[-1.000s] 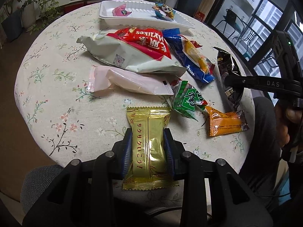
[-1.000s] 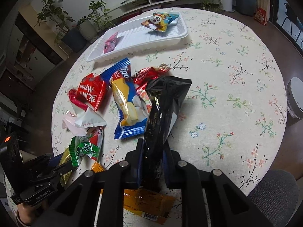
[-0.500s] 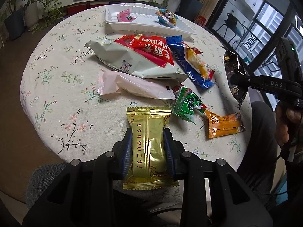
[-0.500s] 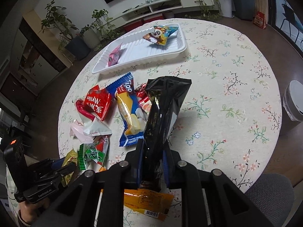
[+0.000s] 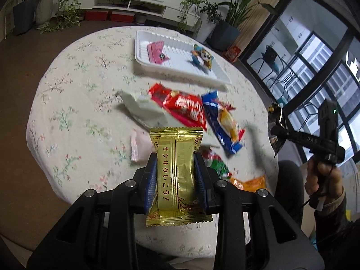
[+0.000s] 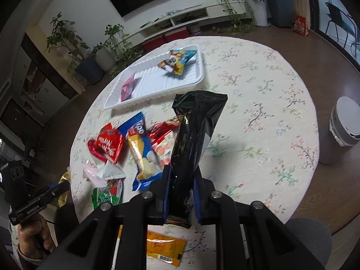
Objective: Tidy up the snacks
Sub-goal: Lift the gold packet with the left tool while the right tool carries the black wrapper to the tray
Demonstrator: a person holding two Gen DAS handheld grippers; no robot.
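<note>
My left gripper (image 5: pixel 176 168) is shut on a gold snack packet (image 5: pixel 176 173) with red lettering, held above the near edge of the round table. My right gripper (image 6: pixel 181 181) is shut on a long black snack bag (image 6: pixel 193 139), also lifted off the table. A white tray (image 5: pixel 180 67) at the far side holds a pink packet (image 5: pixel 156 51) and a cartoon-print packet (image 5: pixel 202 56). Loose on the cloth between lie a red bag (image 5: pixel 182 110), a blue packet (image 5: pixel 222 126), a pale pink packet (image 5: pixel 140 146), a green packet (image 6: pixel 106 196) and an orange packet (image 6: pixel 165 246).
The table (image 6: pixel 258 103) has a floral cloth. A grey chair seat (image 6: pixel 310 231) sits at its near right edge and a white bin (image 6: pixel 346 123) stands on the floor to the right. Potted plants (image 6: pixel 94 58) line the far wall. A hand (image 5: pixel 321 177) holds the other gripper at right.
Both grippers have risen and pulled back with their packets still held. The table and tray look smaller and farther below. The loose snacks have not moved.
</note>
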